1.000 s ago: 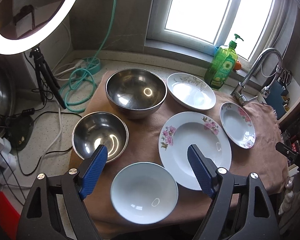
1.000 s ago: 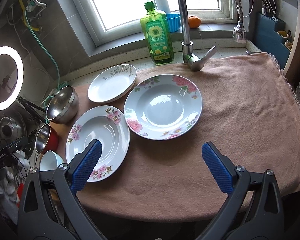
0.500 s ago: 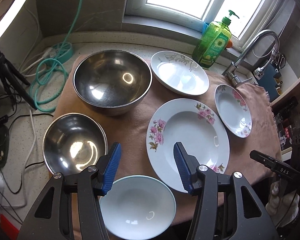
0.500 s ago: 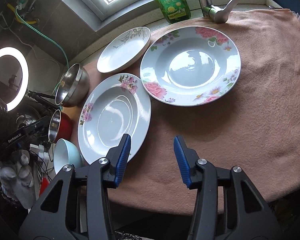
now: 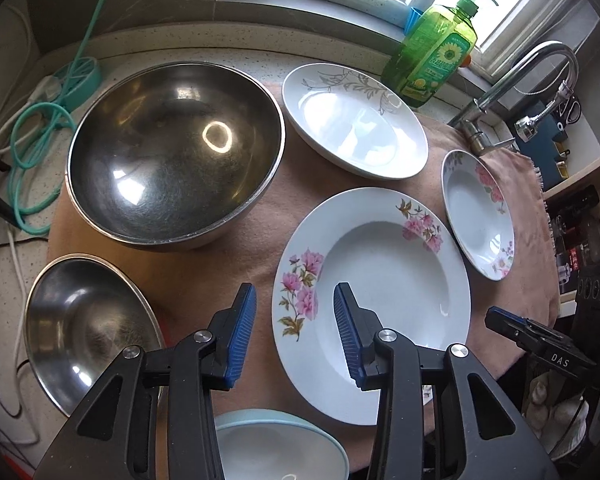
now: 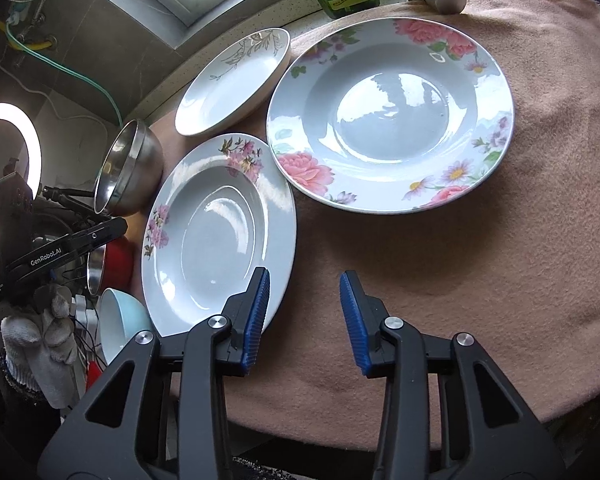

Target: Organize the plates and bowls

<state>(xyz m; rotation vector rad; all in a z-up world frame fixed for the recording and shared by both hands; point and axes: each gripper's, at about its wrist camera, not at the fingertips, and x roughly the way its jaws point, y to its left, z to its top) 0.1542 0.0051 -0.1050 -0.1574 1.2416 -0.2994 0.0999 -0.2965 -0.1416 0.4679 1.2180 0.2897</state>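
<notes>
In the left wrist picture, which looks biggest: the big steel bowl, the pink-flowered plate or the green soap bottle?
1. Big steel bowl
2. Pink-flowered plate, nearly as big, though nearer the camera, so unsure
3. Green soap bottle, smallest, but farthest away

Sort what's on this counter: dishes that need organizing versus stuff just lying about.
To organize: big steel bowl, small steel bowl, blue bowl, gold-leaf plate, pink-flower plate, rose plate.

Lying about: soap bottle, faucet, green hose, ring light, towel.
</notes>
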